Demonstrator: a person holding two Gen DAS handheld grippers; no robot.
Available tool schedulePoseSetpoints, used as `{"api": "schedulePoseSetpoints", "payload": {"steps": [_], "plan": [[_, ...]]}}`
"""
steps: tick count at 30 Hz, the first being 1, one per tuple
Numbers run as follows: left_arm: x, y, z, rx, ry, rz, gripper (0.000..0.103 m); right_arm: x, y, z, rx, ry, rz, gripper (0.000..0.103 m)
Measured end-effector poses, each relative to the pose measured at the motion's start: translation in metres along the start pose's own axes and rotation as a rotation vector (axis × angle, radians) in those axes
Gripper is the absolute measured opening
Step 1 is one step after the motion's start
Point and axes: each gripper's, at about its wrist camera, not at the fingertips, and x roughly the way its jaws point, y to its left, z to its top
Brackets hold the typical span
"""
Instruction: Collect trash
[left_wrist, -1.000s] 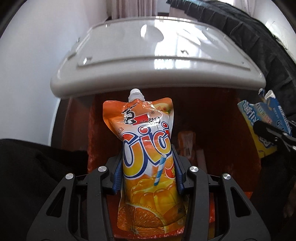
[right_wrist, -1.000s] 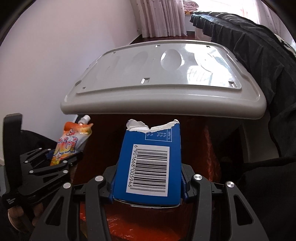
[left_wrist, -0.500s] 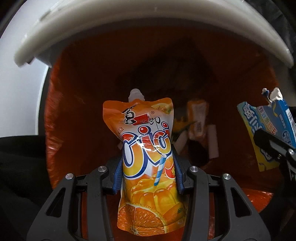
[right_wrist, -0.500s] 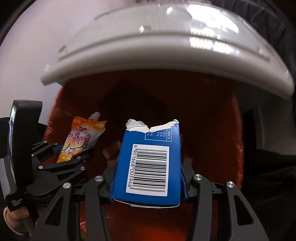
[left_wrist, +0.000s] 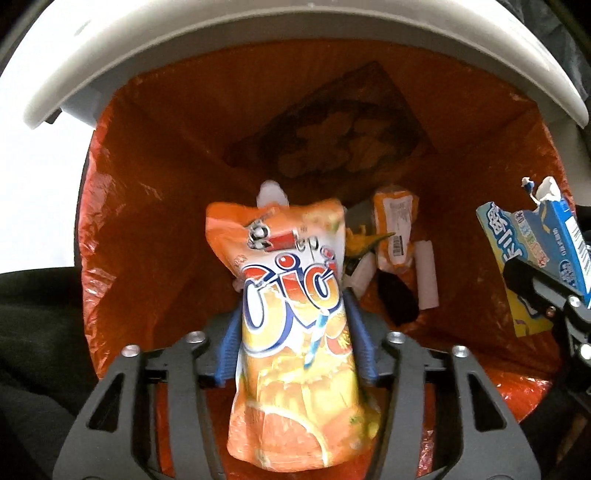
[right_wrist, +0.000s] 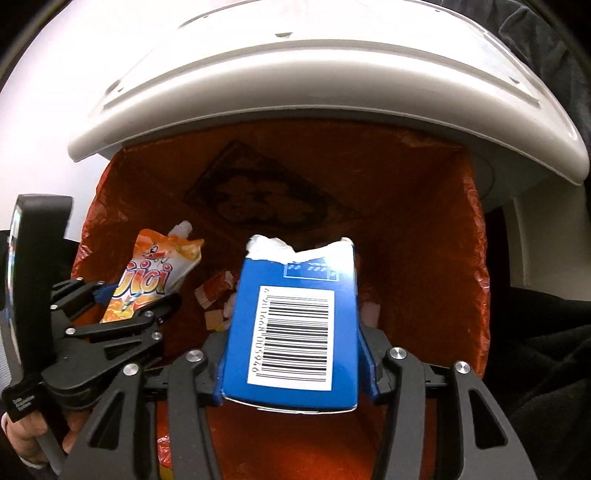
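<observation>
My left gripper (left_wrist: 295, 332) holds an orange "Cici" drink pouch (left_wrist: 291, 325) over the open bin lined with an orange bag (left_wrist: 147, 240). The jaws look slightly parted and the pouch is tilted and blurred. My right gripper (right_wrist: 295, 343) is shut on a torn blue carton (right_wrist: 295, 325) with a barcode, also over the bin mouth. The carton shows at the right of the left wrist view (left_wrist: 532, 254). The pouch (right_wrist: 155, 280) and the left gripper (right_wrist: 122, 310) show at the left of the right wrist view.
The bin's white lid (left_wrist: 295, 40) stands raised behind the opening. Several wrappers and scraps (left_wrist: 395, 236) lie at the bottom of the bag. Dark cloth (right_wrist: 535, 362) lies to the right of the bin, and a white wall (left_wrist: 40, 192) stands to the left.
Both grippers moved forward and down over the bin opening. The pouch has tilted and slipped a little between the left fingers, which have widened slightly.
</observation>
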Motion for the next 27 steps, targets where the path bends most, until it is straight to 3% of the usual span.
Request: {"api": "schedulePoseSetpoints", "payload": {"steps": [1, 2, 20, 27], "plan": [[-0.001, 0.001, 0.0, -0.001, -0.004, 0.008, 0.084, 0.003, 0.004, 0.001, 0.003, 0.002, -0.008, 0.072], [-0.004, 0.001, 0.0, -0.002, -0.016, 0.021, 0.085, 0.003, 0.003, 0.001, 0.008, 0.001, -0.019, 0.09], [-0.03, 0.007, 0.005, -0.023, -0.103, 0.006, 0.085, -0.017, -0.027, 0.0, 0.157, -0.098, -0.086, 0.094], [-0.053, 0.014, 0.009, -0.053, -0.204, 0.012, 0.085, -0.028, -0.025, 0.0, 0.136, -0.148, -0.132, 0.097]]}}
